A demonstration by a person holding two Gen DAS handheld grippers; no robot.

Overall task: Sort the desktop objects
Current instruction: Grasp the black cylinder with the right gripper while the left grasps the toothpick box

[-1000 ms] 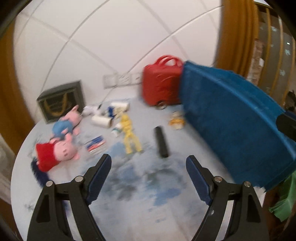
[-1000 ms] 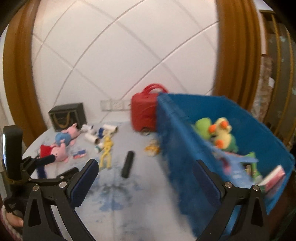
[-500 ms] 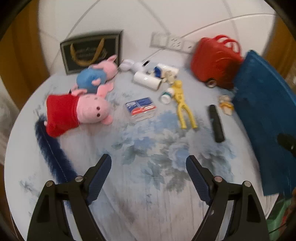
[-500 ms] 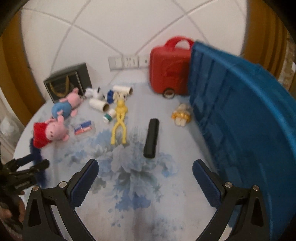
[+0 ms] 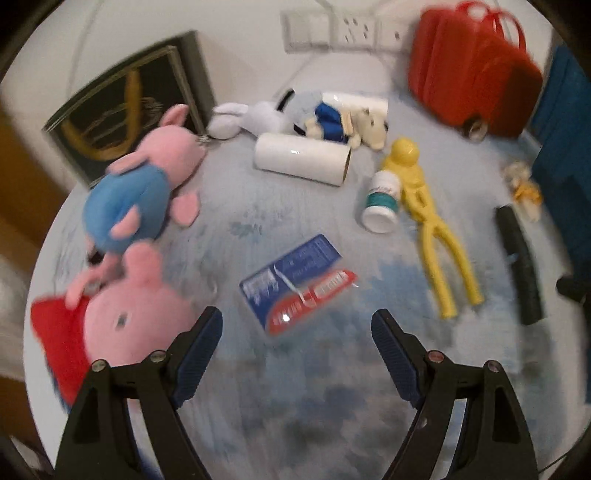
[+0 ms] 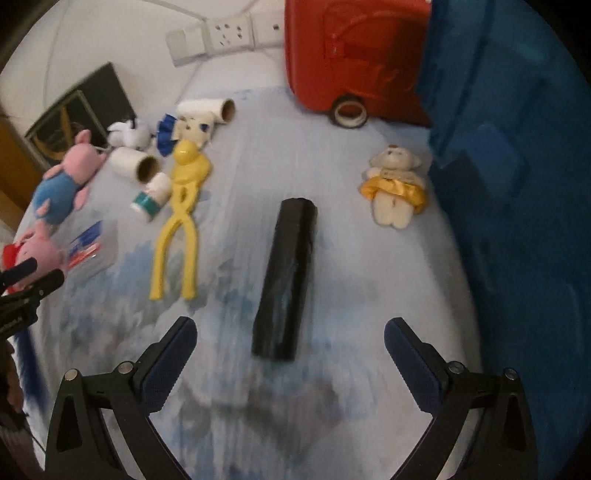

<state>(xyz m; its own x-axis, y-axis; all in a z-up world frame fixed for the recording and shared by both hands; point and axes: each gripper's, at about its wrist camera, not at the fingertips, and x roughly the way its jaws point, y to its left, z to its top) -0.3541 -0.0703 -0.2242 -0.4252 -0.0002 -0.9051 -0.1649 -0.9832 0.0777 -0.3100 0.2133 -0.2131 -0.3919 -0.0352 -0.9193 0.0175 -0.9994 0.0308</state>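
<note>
My left gripper stands open and empty just short of a blue and red toothbrush packet. A pink pig plush in red lies by its left finger, and a pig plush in blue behind that. My right gripper is open and empty, its fingers either side of the near end of a black roll. Yellow tongs, a small white bottle, white paper rolls and a small bear in a yellow skirt lie on the round table.
A blue bin rises along the right side. A red toy suitcase stands at the back by wall sockets. A dark gift bag leans at the back left. The left gripper shows at the right view's left edge.
Both grippers have dropped toward the table and tilted downward. The left one came in over the packet and pig plush, the right one over the black roll. Nothing was grasped.
</note>
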